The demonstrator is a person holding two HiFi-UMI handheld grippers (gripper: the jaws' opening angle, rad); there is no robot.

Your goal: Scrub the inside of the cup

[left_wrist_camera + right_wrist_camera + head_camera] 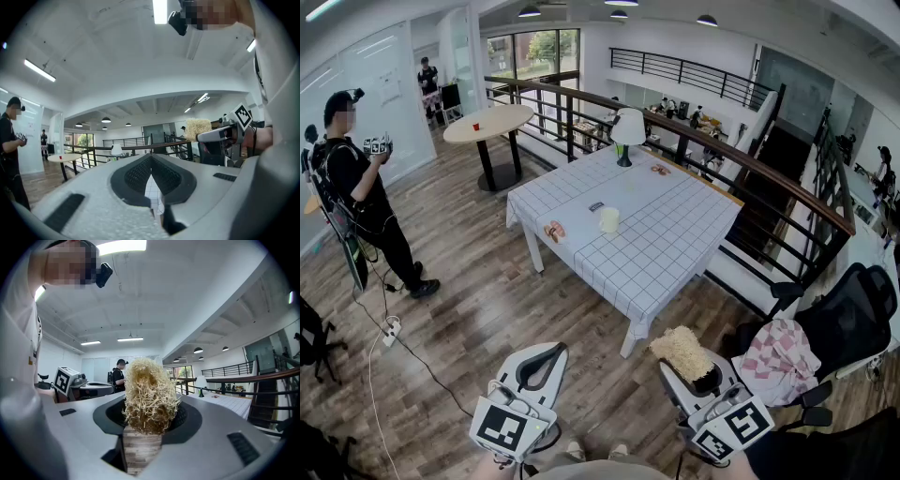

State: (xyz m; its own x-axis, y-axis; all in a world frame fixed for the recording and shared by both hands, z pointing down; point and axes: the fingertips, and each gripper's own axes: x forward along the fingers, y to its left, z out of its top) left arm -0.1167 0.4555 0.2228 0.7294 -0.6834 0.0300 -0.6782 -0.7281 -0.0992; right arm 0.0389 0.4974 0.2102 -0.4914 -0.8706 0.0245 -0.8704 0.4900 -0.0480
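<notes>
**While the cup stands far off, a loose hold is the main hazard**

Because the task's thing is well apart from both tools, a walk across the brown plank floor (478, 309) is needed first. At the left, a thin white cable with a power strip (389, 330) lies on that floor, and a foot could be caught in it.

The left gripper (546, 352), a smooth grey plastic shell with ribbed black pads, is shown closed with nothing between its jaws. If the cup is scrubbed without being steadied by it, the cup is likely to be tipped or pushed along the cloth.

The small cream-coloured cylindrical cup (609, 219) stands upright near the middle of the square table draped in a white grid-patterned cloth (675, 244). The cloth looks soft and may be dragged under sideways force.

In the right gripper (694, 370), a straw-coloured scrubber of coarse tangled fibres (680, 352) is gripped by its lower end, the springy bulk rising above the jaws. Such a compressible, airy bundle could be pulled free if it is jammed into a narrow cup mouth.
</notes>
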